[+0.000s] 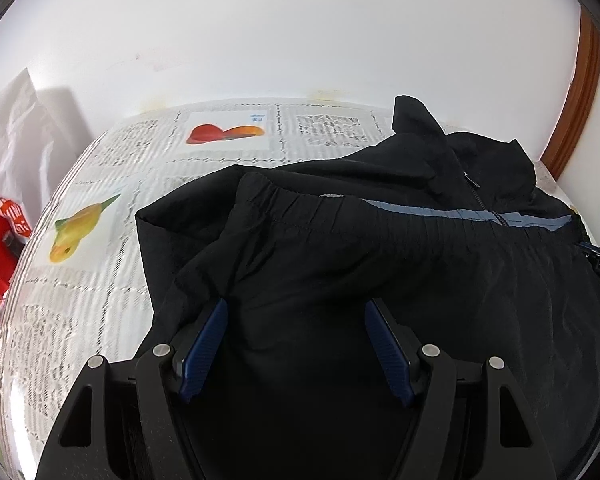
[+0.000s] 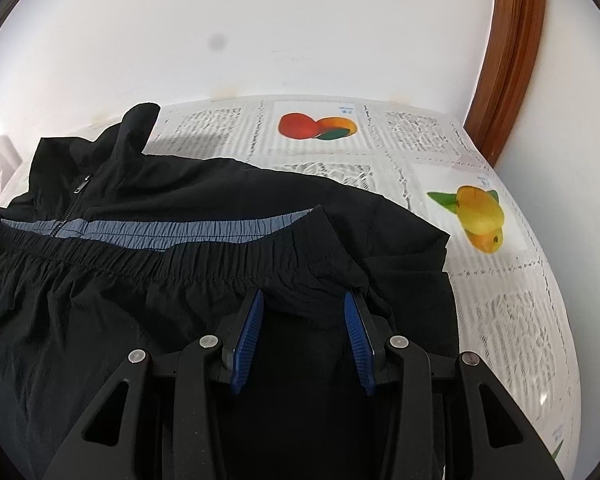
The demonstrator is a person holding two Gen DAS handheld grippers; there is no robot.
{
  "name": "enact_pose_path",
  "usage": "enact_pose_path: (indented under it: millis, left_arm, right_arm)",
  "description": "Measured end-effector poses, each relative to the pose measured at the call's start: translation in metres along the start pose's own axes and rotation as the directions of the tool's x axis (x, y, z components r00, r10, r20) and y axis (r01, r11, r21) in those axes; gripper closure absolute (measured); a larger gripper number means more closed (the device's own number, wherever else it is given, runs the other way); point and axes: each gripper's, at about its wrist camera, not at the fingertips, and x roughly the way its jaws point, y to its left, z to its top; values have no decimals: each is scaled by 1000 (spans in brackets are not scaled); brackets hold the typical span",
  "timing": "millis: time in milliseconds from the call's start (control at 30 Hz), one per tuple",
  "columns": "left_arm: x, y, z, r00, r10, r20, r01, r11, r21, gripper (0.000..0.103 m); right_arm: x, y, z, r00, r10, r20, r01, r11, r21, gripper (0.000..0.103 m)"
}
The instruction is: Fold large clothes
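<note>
Bright, even light; fisheye warp, dark vignette at edges.

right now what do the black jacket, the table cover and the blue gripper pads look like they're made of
Black jacket: thin woven synthetic, probably nylon or polyester; matte, finely crinkled, gathered elastic hem, metal-looking zipper pull.
Table cover: likely glossy plastic or vinyl; it shows glare over its printed lace and fruit pattern.
Blue pads: ribbed, matte, probably rubber or soft plastic, set in black hard-plastic-looking fingers.

Item I see: one table (image 1: 80, 320), covered by a lace-patterned cloth (image 2: 512, 320) printed with fruit pictures (image 2: 480, 220), filling the frame's middle and right. Lying directly on it, centre-left: a black jacket (image 2: 180, 280) with a grey stripe, partly folded.
</note>
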Motion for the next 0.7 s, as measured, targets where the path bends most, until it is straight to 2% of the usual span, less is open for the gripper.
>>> enact_pose_path:
  millis: [433, 600, 700]
  left_arm:
    - [4, -10, 3, 1000, 13, -4, -13, 1000, 10, 32]
    - [5, -11, 4, 1000, 8, -1, -8, 1000, 10, 31]
    - [2, -12, 5, 1000, 12, 0, -12, 1000, 14, 29]
  right_arm:
    - [9, -7, 8, 1000, -3, 3, 3, 1000, -15, 60]
    - [0, -21, 7, 996, 85, 15, -86, 996, 40, 55]
    - [-19, -22, 6, 999, 34, 22, -35, 997, 62, 55]
